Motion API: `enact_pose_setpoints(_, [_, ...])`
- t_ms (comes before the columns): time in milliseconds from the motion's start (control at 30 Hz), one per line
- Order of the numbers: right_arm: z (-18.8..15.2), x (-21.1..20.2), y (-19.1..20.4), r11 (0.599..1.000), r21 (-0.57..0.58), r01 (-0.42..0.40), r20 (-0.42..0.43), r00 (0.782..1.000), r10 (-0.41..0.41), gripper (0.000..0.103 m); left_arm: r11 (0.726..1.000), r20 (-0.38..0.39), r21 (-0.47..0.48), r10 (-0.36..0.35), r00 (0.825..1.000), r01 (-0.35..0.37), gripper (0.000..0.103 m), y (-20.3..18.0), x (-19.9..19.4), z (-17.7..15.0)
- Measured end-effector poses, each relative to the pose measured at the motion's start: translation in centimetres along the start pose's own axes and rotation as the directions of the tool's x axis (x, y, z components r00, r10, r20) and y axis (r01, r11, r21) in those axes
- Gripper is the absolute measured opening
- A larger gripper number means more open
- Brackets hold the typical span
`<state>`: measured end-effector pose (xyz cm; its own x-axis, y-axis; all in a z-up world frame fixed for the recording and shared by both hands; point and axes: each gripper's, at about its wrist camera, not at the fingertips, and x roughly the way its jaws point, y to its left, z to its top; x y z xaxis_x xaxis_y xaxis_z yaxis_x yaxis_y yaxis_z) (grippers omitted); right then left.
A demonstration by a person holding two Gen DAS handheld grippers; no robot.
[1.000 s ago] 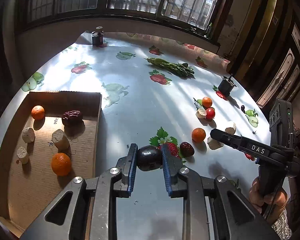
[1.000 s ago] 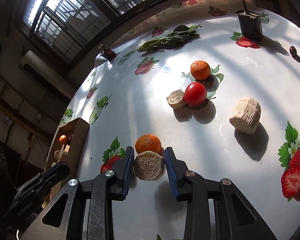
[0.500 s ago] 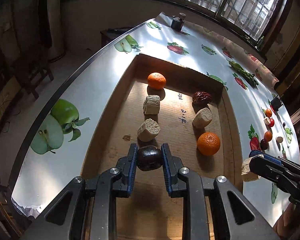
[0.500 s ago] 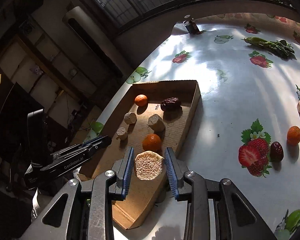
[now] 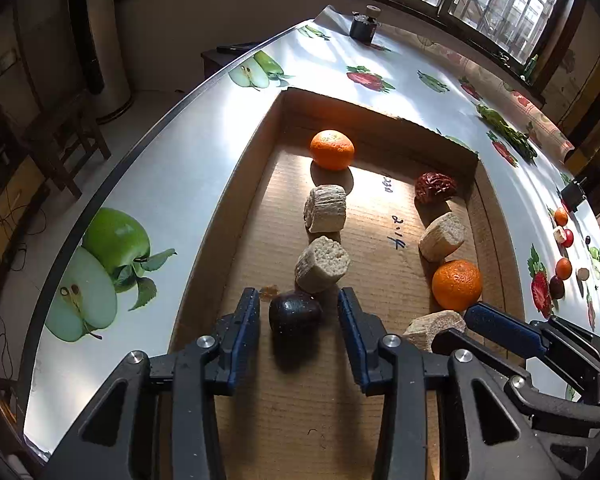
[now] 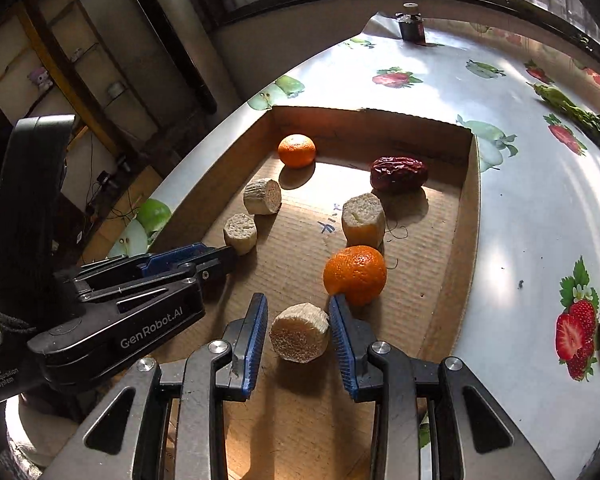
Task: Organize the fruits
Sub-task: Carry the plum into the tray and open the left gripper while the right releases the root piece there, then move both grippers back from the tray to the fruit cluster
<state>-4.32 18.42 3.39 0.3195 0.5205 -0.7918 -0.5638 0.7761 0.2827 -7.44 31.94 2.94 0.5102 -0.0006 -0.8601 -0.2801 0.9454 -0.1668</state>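
Note:
A shallow cardboard tray [image 5: 244, 184] lies on the fruit-print table. My left gripper [image 5: 298, 312] is open, its jaws standing apart on either side of a dark plum [image 5: 295, 314] that rests on the tray floor. My right gripper [image 6: 298, 330] is open around a beige cut chunk [image 6: 299, 332], also resting in the tray [image 6: 466, 200]. In the tray lie two oranges [image 5: 332, 150] [image 5: 457, 284], a wrinkled red date [image 5: 435, 187] and three more beige chunks [image 5: 325, 208] [image 5: 322, 263] [image 5: 442, 236]. The right gripper shows in the left wrist view [image 5: 500, 330].
Loose fruit lies far right on the table: small oranges [image 5: 563, 268], a tomato [image 5: 567, 237], a dark date [image 5: 556, 286]. Green vegetables [image 5: 504, 130] and a dark jar [image 5: 363, 26] stand at the back. The table edge [image 5: 112, 188] runs left of the tray.
Both grippers came down over the tray and opened. The plum and the beige chunk, held a moment ago, now rest on the tray floor between the jaws.

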Motion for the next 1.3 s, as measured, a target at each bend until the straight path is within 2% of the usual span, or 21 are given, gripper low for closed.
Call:
enact_pose_setpoints(100, [-0.2, -1.6, -0.6, 0.999, 0.041, -0.006, 0.034, 0.999, 0.005, 0.049, 0.999, 0.018, -0.027, -0.023, 1.000, 0.023, 0.045, 0.6, -1.4, -0.4])
enact_pose_setpoints(200, [-1.0, -3.7, -1.4, 0.995, 0.090, -0.044, 0.052, 0.998, 0.040, 0.050, 0.998, 0.064, -0.051, -0.044, 0.997, 0.047, 0.048, 1.0, -3.7, -1.0])
enact_pose_setpoints(267, [-1.9, -5.2, -2.1, 0.985, 0.142, -0.102, 0.075, 0.993, 0.092, 0.050, 0.998, 0.108, -0.056, -0.030, 0.994, 0.036, 0.057, 0.9, -5.3, -1.4])
enact_pose_setpoints(300, [-2.5, -6.0, -2.5, 0.975, 0.176, -0.137, 0.087, 0.989, 0.123, 0.050, 0.998, 0.130, -0.057, -0.019, 0.991, 0.027, 0.058, 0.9, -6.0, -1.6])
enact_pose_setpoints(367, [-3.9, -7.4, -3.7, 0.937, 0.270, -0.222, 0.120, 0.973, 0.196, 0.050, 0.998, 0.171, -0.057, 0.009, 0.985, 0.001, 0.058, 0.5, -7.3, -2.0])
enact_pose_setpoints(433, [-5.2, -8.3, -5.1, 0.878, 0.359, -0.317, 0.137, 0.948, 0.287, 0.050, 0.998, 0.200, -0.056, 0.036, 0.979, -0.025, 0.058, -0.1, -8.2, -2.4])
enact_pose_setpoints(467, [-5.8, -8.6, -5.6, 0.859, 0.382, -0.341, 0.136, 0.940, 0.312, 0.050, 0.998, 0.208, -0.053, 0.045, 0.977, -0.034, 0.058, -0.5, -8.6, -2.6])
enact_pose_setpoints(500, [-6.2, -9.1, -6.0, 0.860, 0.385, -0.336, 0.135, 0.942, 0.307, 0.050, 0.998, 0.212, -0.051, 0.043, 0.976, -0.033, 0.058, -1.0, -9.0, -2.8])
enact_pose_setpoints(533, [-6.5, -9.9, -6.3, 0.879, 0.371, -0.300, 0.133, 0.954, 0.269, 0.050, 0.998, 0.215, -0.049, 0.037, 0.976, -0.028, 0.058, -1.5, -9.4, -3.1])
enact_pose_setpoints(567, [-6.8, -10.8, -6.5, 0.903, 0.352, -0.244, 0.132, 0.969, 0.210, 0.050, 0.998, 0.222, -0.046, 0.040, 0.974, -0.030, 0.058, -2.0, -9.9, -3.4])
enact_pose_setpoints(633, [-7.1, -13.2, -7.1, 0.935, 0.320, -0.154, 0.141, 0.984, 0.114, 0.050, 0.998, 0.248, -0.028, 0.053, 0.967, -0.047, 0.058, -3.4, -11.2, -4.0])
enact_pose_setpoints(700, [-6.9, -16.3, -7.7, 0.955, 0.277, -0.111, 0.164, 0.984, 0.067, 0.050, 0.997, 0.281, -0.006, 0.074, 0.957, -0.075, 0.058, -4.9, -12.7, -4.5])
enact_pose_setpoints(767, [-6.3, -20.5, -8.0, 0.976, 0.216, -0.009, 0.219, 0.975, -0.040, 0.053, 0.994, 0.323, 0.013, 0.095, 0.941, -0.105, 0.060, -6.6, -14.6, -4.8])
enact_pose_setpoints(800, [-6.1, -22.7, -8.2, 0.981, 0.187, 0.044, 0.260, 0.961, -0.093, 0.055, 0.992, 0.345, 0.023, 0.107, 0.932, -0.123, 0.061, -7.4, -15.5, -4.9])
enact_pose_setpoints(867, [-5.8, -27.5, -8.6, 0.979, 0.143, 0.147, 0.351, 0.917, -0.189, 0.066, 0.986, 0.395, 0.043, 0.132, 0.909, -0.162, 0.065, -9.2, -17.5, -5.2])
enact_pose_setpoints(1000, [-5.1, -36.2, -9.8, 0.955, 0.126, 0.269, 0.490, 0.820, -0.296, 0.069, 0.969, 0.488, 0.103, 0.149, 0.860, -0.226, 0.070, -13.0, -20.9, -6.1])
enact_pose_setpoints(1100, [-3.8, -42.9, -10.2, 0.916, 0.148, 0.373, 0.570, 0.724, -0.387, 0.069, 0.953, 0.541, 0.146, 0.149, 0.828, -0.267, 0.071, -15.7, -23.1, -6.4])
enact_pose_setpoints(1167, [-2.4, -47.4, -10.4, 0.871, 0.174, 0.460, 0.612, 0.642, -0.462, 0.071, 0.949, 0.564, 0.170, 0.127, 0.816, -0.265, 0.071, -17.2, -24.7, -5.9])
enact_pose_setpoints(1233, [-0.9, -51.5, -10.6, 0.825, 0.209, 0.526, 0.633, 0.570, -0.524, 0.077, 0.947, 0.596, 0.176, 0.113, 0.795, -0.267, 0.071, -18.4, -26.5, -5.1])
enact_pose_setpoints(1300, [0.9, -55.5, -11.0, 0.777, 0.255, 0.575, 0.640, 0.502, -0.582, 0.079, 0.949, 0.624, 0.183, 0.091, 0.776, -0.258, 0.077, -19.4, -28.2, -4.3])
